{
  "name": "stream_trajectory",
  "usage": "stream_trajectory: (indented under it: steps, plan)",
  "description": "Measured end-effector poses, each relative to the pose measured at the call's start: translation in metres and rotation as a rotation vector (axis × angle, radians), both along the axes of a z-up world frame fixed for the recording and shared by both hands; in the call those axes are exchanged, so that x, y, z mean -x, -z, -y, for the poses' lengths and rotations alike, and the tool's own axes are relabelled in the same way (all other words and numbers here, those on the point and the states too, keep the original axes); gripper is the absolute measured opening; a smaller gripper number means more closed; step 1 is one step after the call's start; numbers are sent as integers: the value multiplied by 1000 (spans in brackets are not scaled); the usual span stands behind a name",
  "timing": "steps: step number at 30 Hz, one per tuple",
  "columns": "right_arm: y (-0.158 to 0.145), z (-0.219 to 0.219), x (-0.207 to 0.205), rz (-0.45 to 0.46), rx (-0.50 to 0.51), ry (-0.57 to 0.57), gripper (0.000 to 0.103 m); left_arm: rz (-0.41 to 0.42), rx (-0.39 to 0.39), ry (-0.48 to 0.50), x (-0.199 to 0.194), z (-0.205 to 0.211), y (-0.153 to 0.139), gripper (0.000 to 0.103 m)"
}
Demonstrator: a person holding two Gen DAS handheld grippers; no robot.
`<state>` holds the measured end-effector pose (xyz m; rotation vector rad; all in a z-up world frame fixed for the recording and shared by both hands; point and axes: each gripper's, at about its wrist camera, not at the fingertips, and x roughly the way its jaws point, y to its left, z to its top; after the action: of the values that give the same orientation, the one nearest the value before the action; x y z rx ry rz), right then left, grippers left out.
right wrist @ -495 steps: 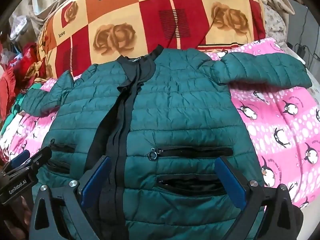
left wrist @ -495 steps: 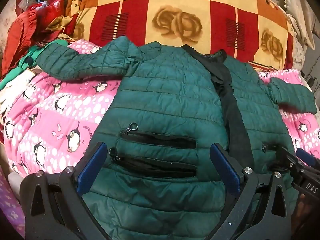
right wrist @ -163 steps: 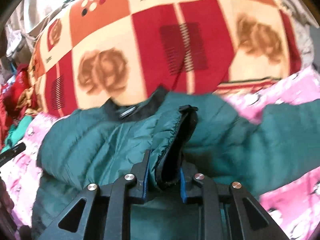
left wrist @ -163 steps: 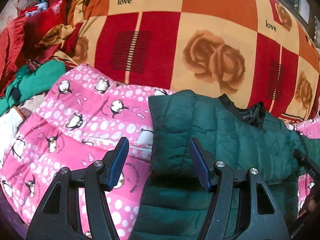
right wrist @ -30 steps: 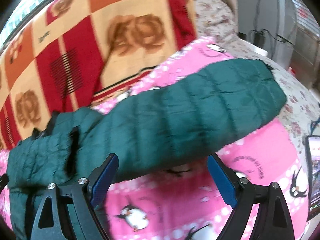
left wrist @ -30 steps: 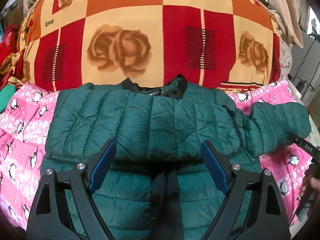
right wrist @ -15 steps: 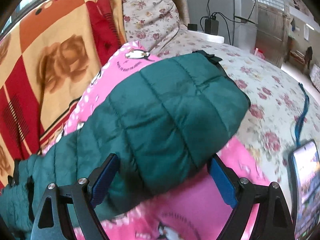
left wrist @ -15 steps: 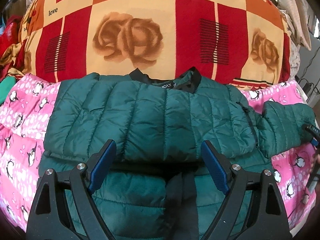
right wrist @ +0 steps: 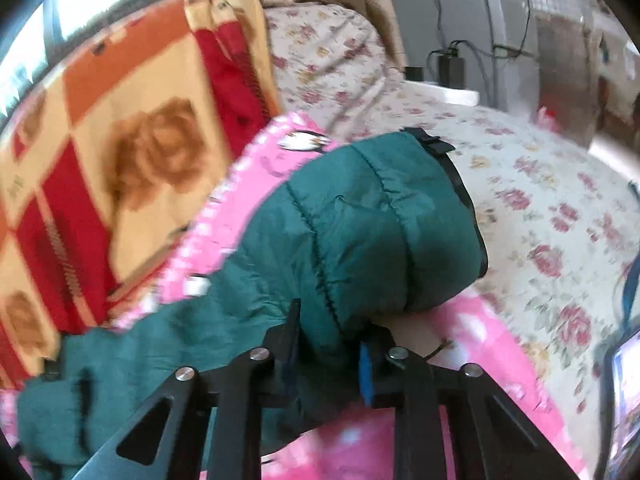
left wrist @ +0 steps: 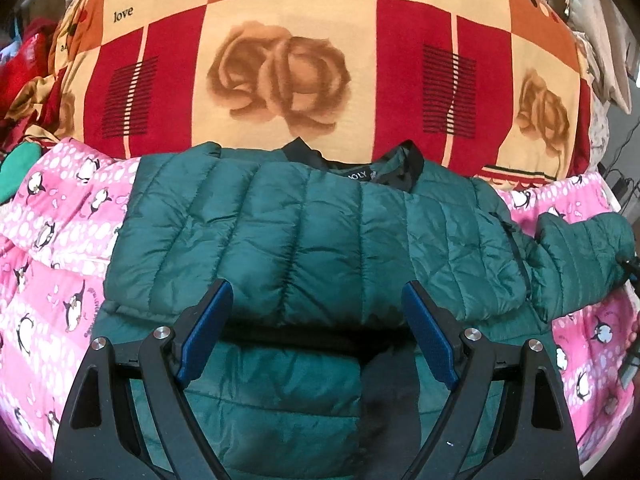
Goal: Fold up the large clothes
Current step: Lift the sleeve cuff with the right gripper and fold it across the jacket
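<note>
A dark green quilted jacket (left wrist: 304,240) lies on the pink penguin blanket (left wrist: 52,248), collar away from me. Its left sleeve is folded across the chest. Its right sleeve (left wrist: 580,264) sticks out to the right. My left gripper (left wrist: 318,336) is open and empty, hovering over the jacket's middle. My right gripper (right wrist: 328,360) is shut on the right sleeve (right wrist: 360,232) near its black-edged cuff, lifting it a little off the blanket.
A red, orange and cream rose blanket (left wrist: 280,72) is heaped behind the jacket. Red and green clothes (left wrist: 20,120) pile at the far left. A floral bedsheet (right wrist: 540,208) lies to the right, with a phone (right wrist: 624,408) at its edge and chargers beyond.
My right gripper has closed on the right sleeve near the cuff; half a second ago it was open around it. The left gripper has edged closer to the jacket.
</note>
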<state>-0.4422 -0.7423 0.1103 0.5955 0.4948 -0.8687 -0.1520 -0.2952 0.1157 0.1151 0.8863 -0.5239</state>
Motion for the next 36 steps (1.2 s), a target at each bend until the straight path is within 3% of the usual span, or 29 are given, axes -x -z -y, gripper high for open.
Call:
stream_trajectory:
  steps: [6, 17, 29, 36]
  plan:
    - [-24, -41, -11, 90, 0, -140, 18, 19, -9, -15, 0, -8, -4, 87]
    - [-46, -133, -69, 84, 47, -365, 17, 49, -31, -62, -7, -32, -10, 87]
    - [-38, -197, -135, 64, 17, -520, 17, 27, -69, -129, -36, -51, 6, 87]
    - [-16, -234, -183, 23, -18, -612, 17, 5, -56, -152, -47, -65, 13, 86]
